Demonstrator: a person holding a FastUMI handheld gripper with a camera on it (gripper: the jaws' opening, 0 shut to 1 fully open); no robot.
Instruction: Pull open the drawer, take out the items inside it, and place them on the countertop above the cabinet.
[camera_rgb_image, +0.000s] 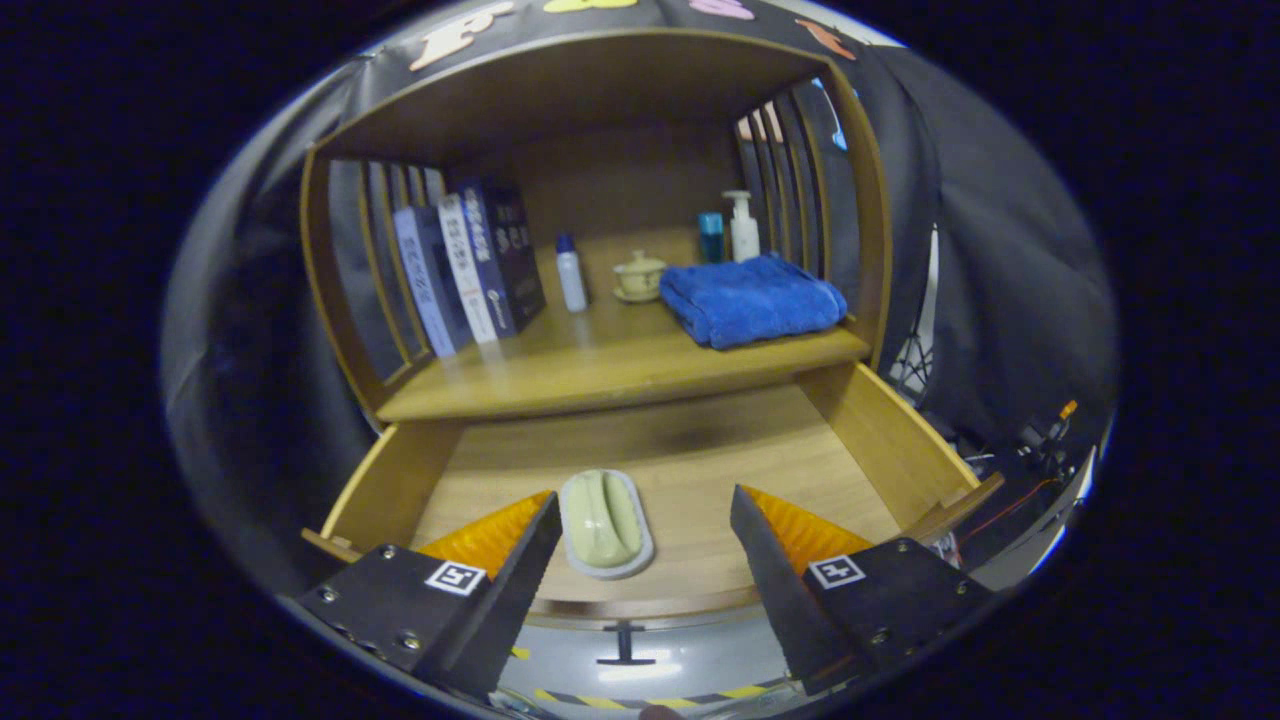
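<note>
The wooden drawer (880, 430) is pulled out below the cabinet's countertop (600, 375). Inside it, near the front and left of centre, lies a pale green soap bar on a white oval dish (604, 522). My gripper (645, 525) hovers above the drawer's front edge, open wide. The soap dish sits between the fingers, close to the left finger (535, 545) and well apart from the right one (760, 545). Neither finger touches it. The drawer's dark handle (625, 645) shows below, between the fingers.
On the countertop stand several books (470, 265) at the left, a small white bottle (571, 272), a lidded cup on a saucer (638, 276), a folded blue towel (750, 300), a blue bottle and a pump bottle (742, 228). Bare wood lies along the countertop's front.
</note>
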